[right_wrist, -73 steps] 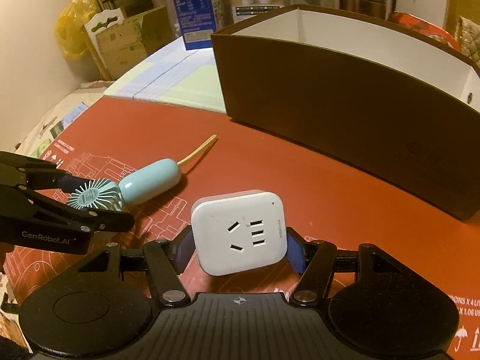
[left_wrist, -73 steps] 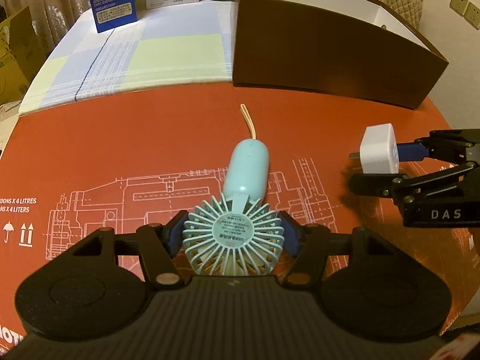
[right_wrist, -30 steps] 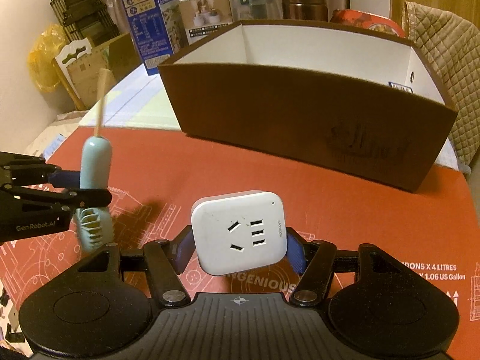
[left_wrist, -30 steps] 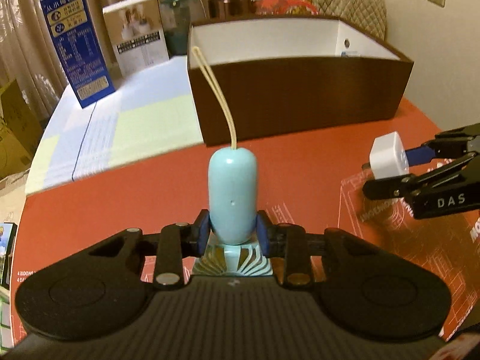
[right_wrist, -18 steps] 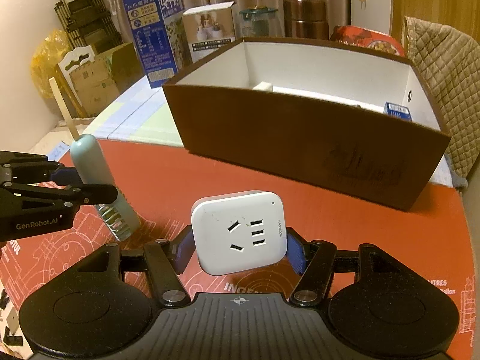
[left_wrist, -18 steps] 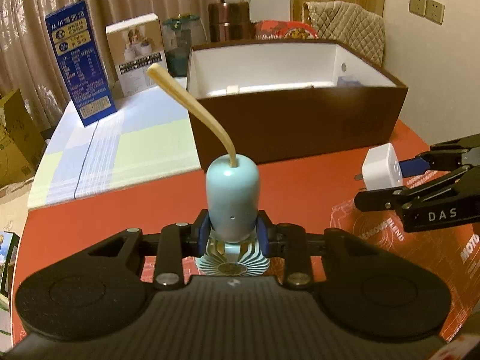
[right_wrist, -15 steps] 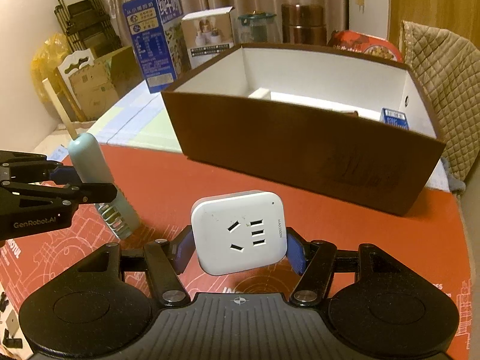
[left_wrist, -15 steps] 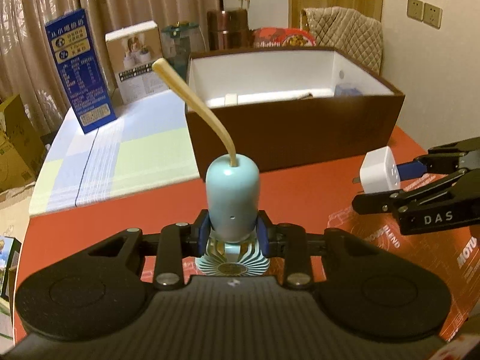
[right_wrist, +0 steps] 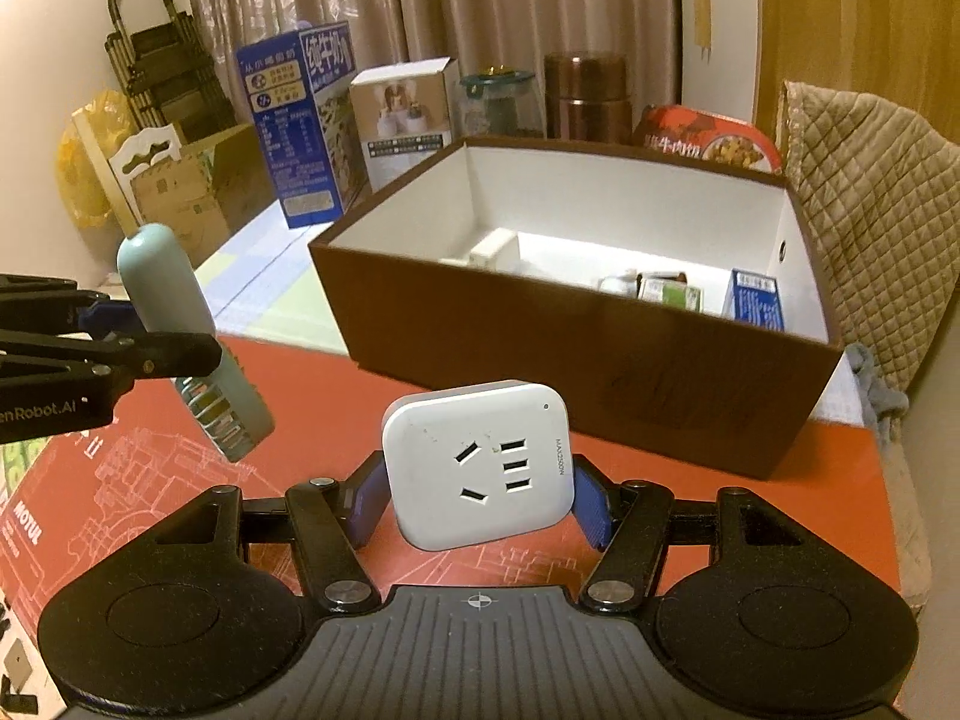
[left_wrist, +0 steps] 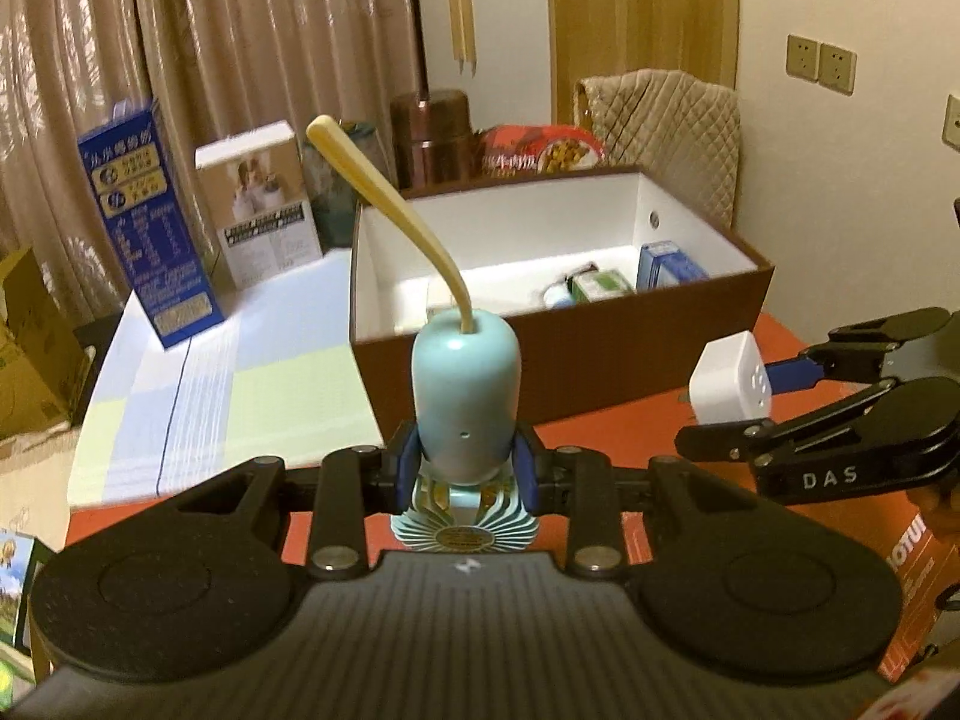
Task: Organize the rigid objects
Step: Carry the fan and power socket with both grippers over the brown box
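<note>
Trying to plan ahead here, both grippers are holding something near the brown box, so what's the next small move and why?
Probably carry both forward over the brown box: the left gripper grips the blue fan, the right gripper the white socket adapter, both short of its open top.

A lived-in home room: drawn curtains, quilt-covered chair, wall sockets, food cartons.

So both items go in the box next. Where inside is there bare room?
The brown box has bare white floor along its left and middle, past a small white item. Its right end is crowded: blue carton, green packet. The near floor is hidden by the front wall.
</note>
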Demonstrator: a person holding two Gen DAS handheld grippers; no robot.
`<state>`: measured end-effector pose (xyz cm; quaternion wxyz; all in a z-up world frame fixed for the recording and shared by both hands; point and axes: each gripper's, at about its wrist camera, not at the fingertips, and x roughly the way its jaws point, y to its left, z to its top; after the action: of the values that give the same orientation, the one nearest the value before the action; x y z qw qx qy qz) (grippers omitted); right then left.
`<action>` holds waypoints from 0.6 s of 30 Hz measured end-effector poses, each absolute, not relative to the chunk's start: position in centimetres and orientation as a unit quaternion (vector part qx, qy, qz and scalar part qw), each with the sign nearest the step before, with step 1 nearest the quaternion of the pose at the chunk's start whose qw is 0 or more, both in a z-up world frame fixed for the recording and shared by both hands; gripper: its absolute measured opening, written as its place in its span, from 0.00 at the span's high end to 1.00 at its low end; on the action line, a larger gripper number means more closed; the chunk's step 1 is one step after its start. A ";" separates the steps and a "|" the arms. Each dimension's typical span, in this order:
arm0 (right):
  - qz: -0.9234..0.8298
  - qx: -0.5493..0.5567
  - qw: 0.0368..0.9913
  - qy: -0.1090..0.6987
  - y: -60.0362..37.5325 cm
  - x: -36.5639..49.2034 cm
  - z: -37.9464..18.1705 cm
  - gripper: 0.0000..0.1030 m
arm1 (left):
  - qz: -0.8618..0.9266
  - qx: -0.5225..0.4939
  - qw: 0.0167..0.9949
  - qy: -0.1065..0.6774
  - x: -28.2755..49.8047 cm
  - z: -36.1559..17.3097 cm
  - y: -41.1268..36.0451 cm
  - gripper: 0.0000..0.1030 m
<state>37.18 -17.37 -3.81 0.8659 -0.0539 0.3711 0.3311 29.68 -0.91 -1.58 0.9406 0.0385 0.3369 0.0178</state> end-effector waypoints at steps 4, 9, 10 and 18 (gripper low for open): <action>0.329 -0.052 0.871 0.362 -17.7 37.9 -3.0 0.42 | 0.012 0.044 0.945 0.325 30.5 -0.3 -1.3 0.73; 0.326 -0.047 0.877 0.350 -18.1 39.3 -1.6 0.42 | 0.006 0.048 0.949 0.311 31.9 1.3 -1.6 0.73; 0.326 -0.045 0.878 0.347 -18.2 39.7 -1.4 0.42 | 0.005 0.049 0.950 0.308 32.2 1.6 -1.6 0.73; 0.321 -0.038 0.890 0.322 -18.5 43.0 1.0 0.42 | -0.001 0.057 0.958 0.281 35.5 4.2 -1.9 0.73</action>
<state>42.99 -18.48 0.98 0.8896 -0.0385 0.3225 0.3210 35.47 -1.87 4.16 0.9581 0.0575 0.2805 -0.0009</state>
